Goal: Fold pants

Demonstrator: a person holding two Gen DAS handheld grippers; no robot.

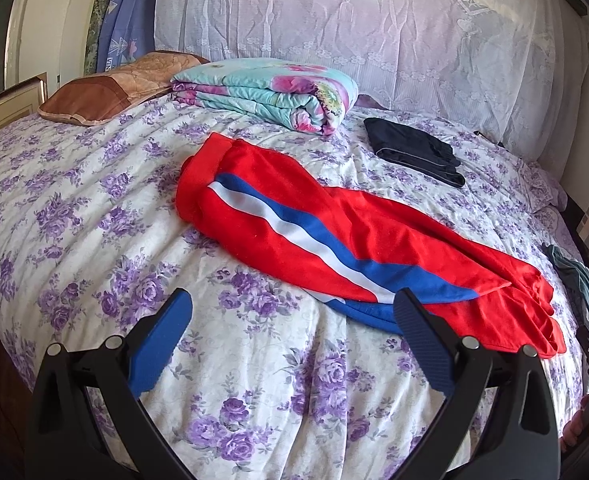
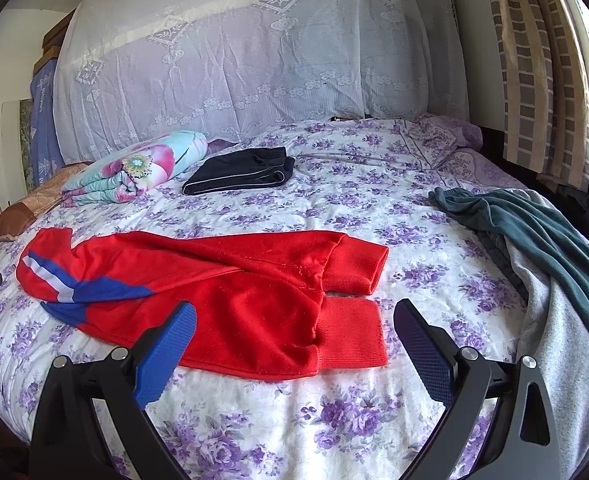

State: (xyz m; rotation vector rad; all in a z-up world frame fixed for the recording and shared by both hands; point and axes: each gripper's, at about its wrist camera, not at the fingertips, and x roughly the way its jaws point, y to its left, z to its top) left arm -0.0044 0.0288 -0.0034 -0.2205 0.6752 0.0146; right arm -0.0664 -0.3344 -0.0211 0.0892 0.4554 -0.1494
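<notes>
two grippers hovered wide apart and empty over the floral bedspread, left gripper near the striped waist end of the red track pants, right gripper above the ribbed cuffs, folded dark pants beyond, teal garment at far right

One red pants, one folded dark garment, one quilt.
</notes>
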